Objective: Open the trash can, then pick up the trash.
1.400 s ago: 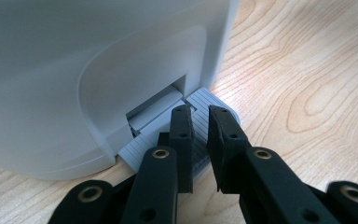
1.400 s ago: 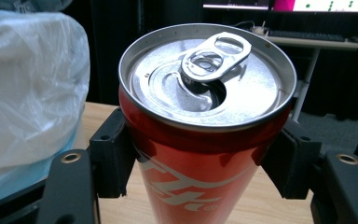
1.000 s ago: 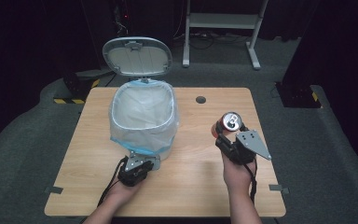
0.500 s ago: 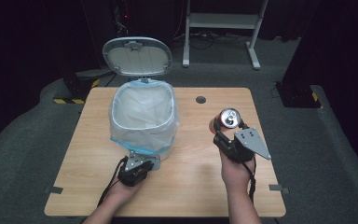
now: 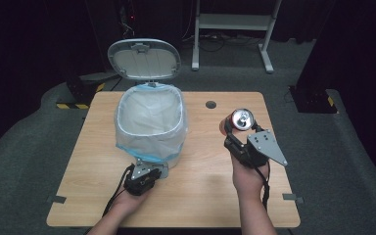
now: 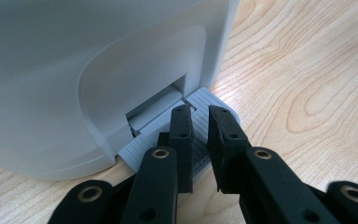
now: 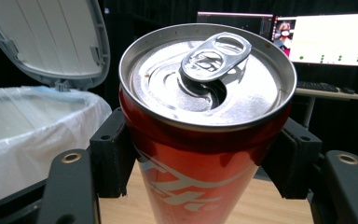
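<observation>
A white pedal bin (image 5: pixel 149 127) lined with a clear bag stands on the left half of the wooden table (image 5: pixel 200 191), its grey lid (image 5: pixel 144 58) raised. My left gripper (image 5: pixel 144 176) sits at the bin's near foot. In the left gripper view its jaws are nearly closed, with the tips (image 6: pixel 199 114) resting on the ribbed grey pedal (image 6: pixel 209 100). My right gripper (image 5: pixel 237 134) is shut on a red drink can (image 5: pixel 241 119), held upright above the table to the right of the bin. The can (image 7: pixel 205 116) has its tab opened, and the bin's lid (image 7: pixel 46 37) shows behind it.
A small round cable hole (image 5: pixel 210 104) lies in the table between bin and can. A lit monitor (image 7: pixel 326 37) and keyboard stand on a desk beyond the table. Dark floor and a metal stand (image 5: pixel 235 29) surround the far side.
The right gripper has carried the can slightly upward and away from the person. The left gripper stays on the pedal and the lid stays up.
</observation>
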